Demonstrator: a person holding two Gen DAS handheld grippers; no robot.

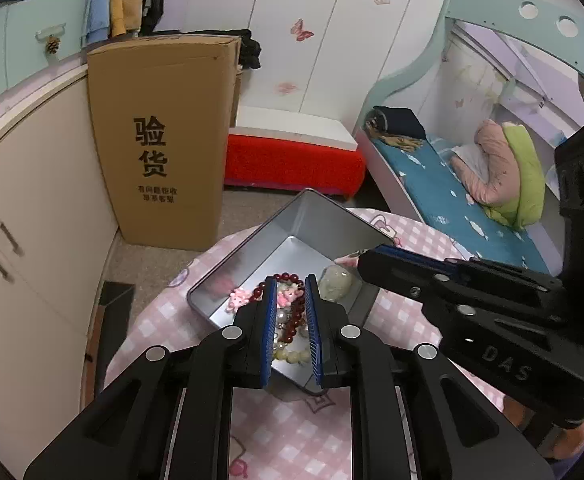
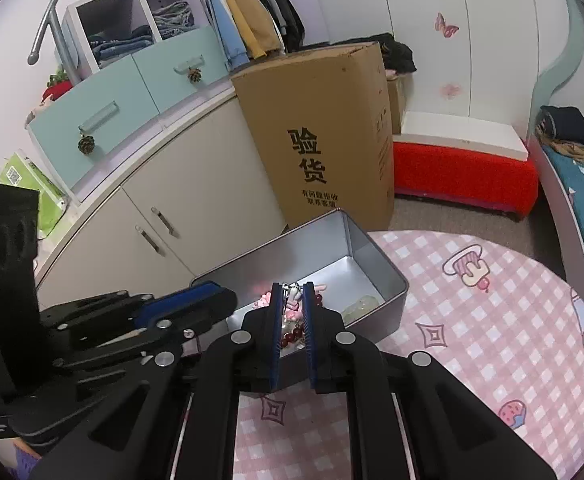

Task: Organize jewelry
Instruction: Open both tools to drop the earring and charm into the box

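Observation:
An open silver tin (image 1: 252, 256) (image 2: 384, 264) stands on the pink checked table (image 2: 492, 320). It holds a dark red bead bracelet (image 1: 288, 277), a pale bead bracelet (image 1: 292, 354), pink bear charms (image 1: 238, 298) and a pale green stone piece (image 1: 336, 284) (image 2: 362, 306). My left gripper (image 1: 291, 282) (image 2: 230, 296) hangs over the tin's near end with its pads almost together. A pink charm shows in the gap, and I cannot tell whether it is pinched. My right gripper (image 2: 293, 290) (image 1: 362, 258) is above the tin, shut on a small white charm (image 2: 292, 293).
A tall cardboard box (image 1: 164, 140) stands on the floor behind the table beside cream cabinets (image 1: 32, 240). A red bench (image 1: 292, 160) sits against the wardrobe. A bed (image 1: 472, 208) with a blue sheet runs along the right. The table's edge curves round just past the tin.

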